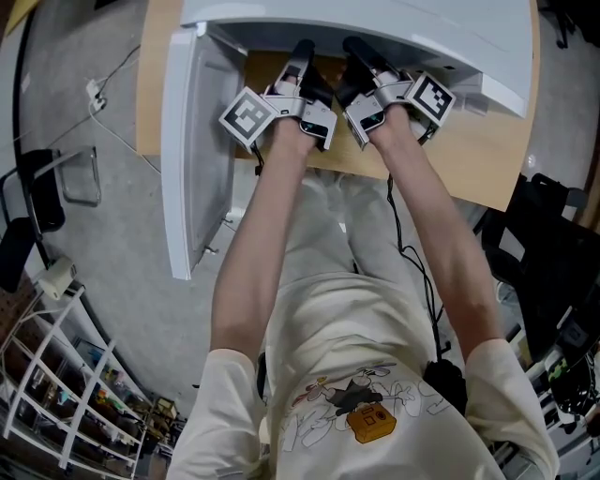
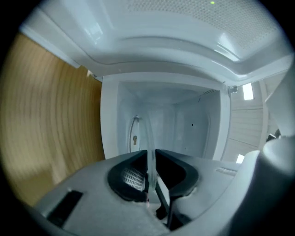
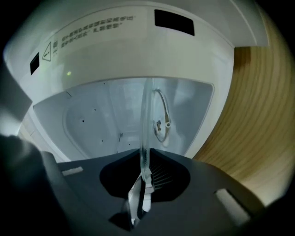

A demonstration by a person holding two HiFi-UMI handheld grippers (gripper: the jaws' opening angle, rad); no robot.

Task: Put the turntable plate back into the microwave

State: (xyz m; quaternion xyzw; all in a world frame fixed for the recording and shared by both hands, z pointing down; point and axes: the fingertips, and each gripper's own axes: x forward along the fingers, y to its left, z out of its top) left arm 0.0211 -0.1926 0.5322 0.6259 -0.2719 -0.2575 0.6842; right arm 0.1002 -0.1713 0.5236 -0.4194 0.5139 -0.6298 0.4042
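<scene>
The clear glass turntable plate was seen only edge-on, pinched at its rim by the jaws of the left gripper and the right gripper, and extended into the open white microwave's cavity. In the head view, plate and jaw tips were hidden by the microwave's top.

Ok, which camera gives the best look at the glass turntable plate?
The right gripper view: the turntable plate stands out edge-on against the white interior of the microwave, clamped in the right gripper. The left gripper view shows the same thin rim, fainter. In the head view the microwave's top hides it.
</scene>
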